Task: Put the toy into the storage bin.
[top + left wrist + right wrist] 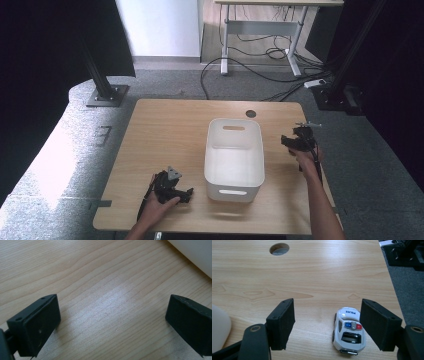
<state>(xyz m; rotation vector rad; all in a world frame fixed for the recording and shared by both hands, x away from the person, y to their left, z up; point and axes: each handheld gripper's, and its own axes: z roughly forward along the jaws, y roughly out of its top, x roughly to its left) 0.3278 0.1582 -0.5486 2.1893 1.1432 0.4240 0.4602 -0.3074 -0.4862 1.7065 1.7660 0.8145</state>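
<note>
Two spread, empty jaws of the right gripper are held near the table's right edge, with the toy police car set lengthwise just inside the right-hand one.

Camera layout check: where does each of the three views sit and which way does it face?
High view: above the person's side, looking forward and down on the table; shows white bin, both forearms, left gripper, right gripper.
Left gripper view: rides on the left gripper, looking down at bare wood between open jaws; bin at top right.
Right gripper view: rides on the right gripper, facing the toy police car and the table hole.
Shared: the hole and the bin.
</note>
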